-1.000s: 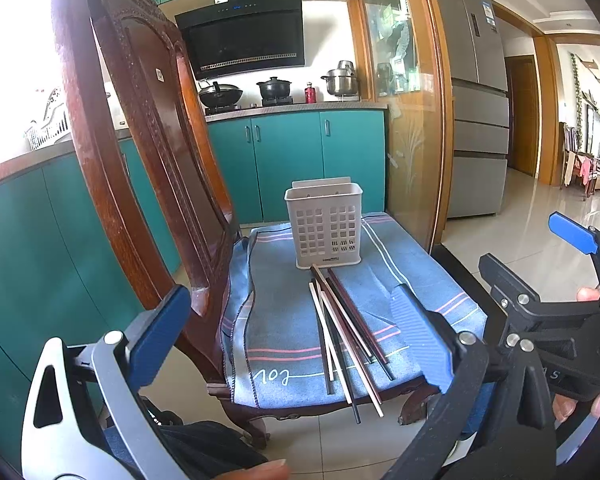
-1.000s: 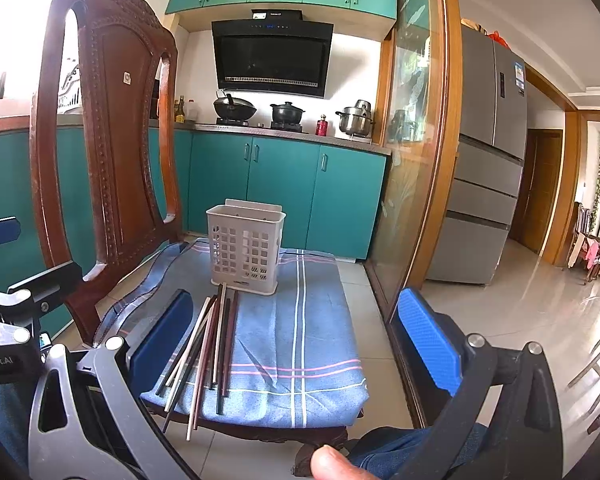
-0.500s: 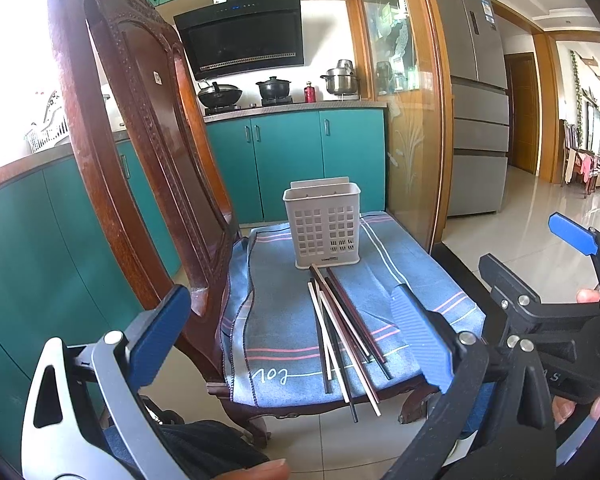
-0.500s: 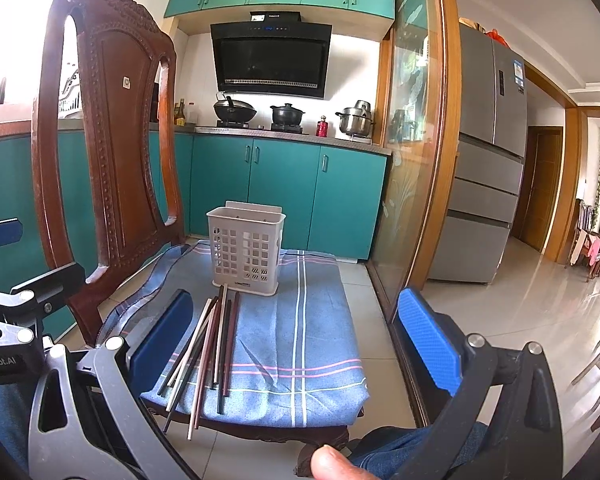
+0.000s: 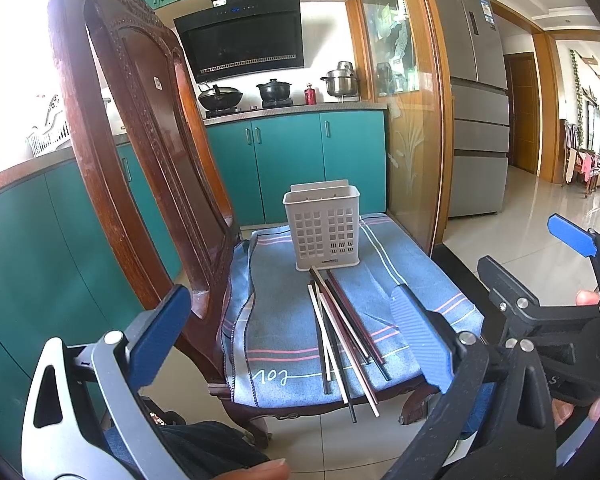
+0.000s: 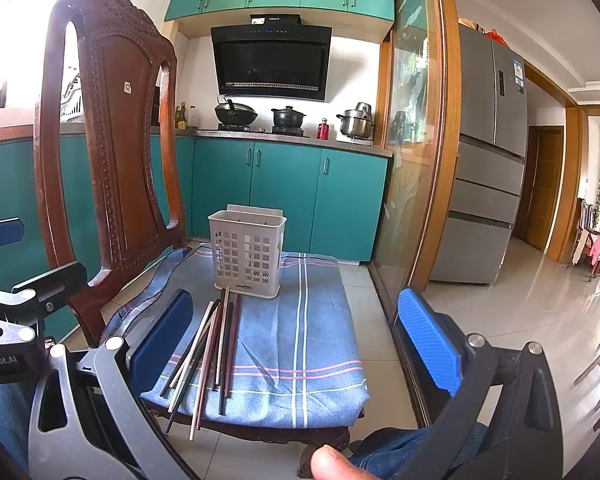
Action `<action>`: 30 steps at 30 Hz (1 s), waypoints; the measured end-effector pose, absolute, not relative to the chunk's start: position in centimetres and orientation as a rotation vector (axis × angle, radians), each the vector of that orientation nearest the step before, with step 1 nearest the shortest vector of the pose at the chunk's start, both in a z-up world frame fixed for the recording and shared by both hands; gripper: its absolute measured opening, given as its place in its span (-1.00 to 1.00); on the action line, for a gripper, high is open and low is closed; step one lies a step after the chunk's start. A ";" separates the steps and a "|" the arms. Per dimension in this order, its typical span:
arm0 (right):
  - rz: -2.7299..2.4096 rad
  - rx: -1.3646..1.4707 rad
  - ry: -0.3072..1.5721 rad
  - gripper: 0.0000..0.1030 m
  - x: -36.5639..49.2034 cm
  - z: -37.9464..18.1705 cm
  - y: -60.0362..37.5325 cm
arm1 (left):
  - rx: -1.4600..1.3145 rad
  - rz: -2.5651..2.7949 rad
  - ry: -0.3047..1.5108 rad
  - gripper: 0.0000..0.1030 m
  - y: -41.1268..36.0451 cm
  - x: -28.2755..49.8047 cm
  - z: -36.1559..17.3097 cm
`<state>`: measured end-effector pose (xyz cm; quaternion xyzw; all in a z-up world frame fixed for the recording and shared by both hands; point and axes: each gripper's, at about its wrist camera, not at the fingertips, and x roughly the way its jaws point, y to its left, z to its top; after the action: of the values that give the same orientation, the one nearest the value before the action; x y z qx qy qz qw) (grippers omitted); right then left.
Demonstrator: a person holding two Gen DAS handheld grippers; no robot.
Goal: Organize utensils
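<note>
Several chopsticks (image 5: 342, 332) in dark and pale colours lie in a loose bundle on the blue cloth of a chair seat (image 5: 276, 320); they also show in the right wrist view (image 6: 210, 348). A white slotted utensil holder (image 5: 322, 228) stands upright just behind them, seen too in the right wrist view (image 6: 247, 254). My left gripper (image 5: 292, 340) is open and empty, held in front of the seat. My right gripper (image 6: 296, 344) is open and empty, to the right of the left one.
The wooden chair back (image 5: 140, 152) rises at the left of the seat. Teal kitchen cabinets (image 6: 284, 196) stand behind. A glass sliding door (image 6: 414, 160) and a grey fridge (image 6: 488, 160) are on the right. Tiled floor (image 6: 512, 304) surrounds the chair.
Both grippers have shifted very slightly; the view has barely changed. Chopsticks and holder have not moved.
</note>
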<state>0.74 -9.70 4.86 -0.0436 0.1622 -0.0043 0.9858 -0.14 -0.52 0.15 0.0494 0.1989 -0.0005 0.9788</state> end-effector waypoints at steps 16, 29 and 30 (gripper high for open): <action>-0.010 -0.089 0.324 0.95 0.7 4.9 -9.7 | 0.103 0.000 0.400 0.93 -0.7 -0.2 0.1; -0.009 -0.086 0.324 0.95 0.8 4.9 -9.8 | 0.106 0.003 0.403 0.93 -0.6 -0.2 0.1; -0.009 -0.087 0.325 0.95 0.7 4.9 -9.8 | 0.106 0.003 0.403 0.93 -0.6 -0.2 0.1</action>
<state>0.72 -9.85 4.91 -0.0431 0.1616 -0.0046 0.9859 -0.20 -0.61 0.12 0.0526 0.2000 0.0014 0.9784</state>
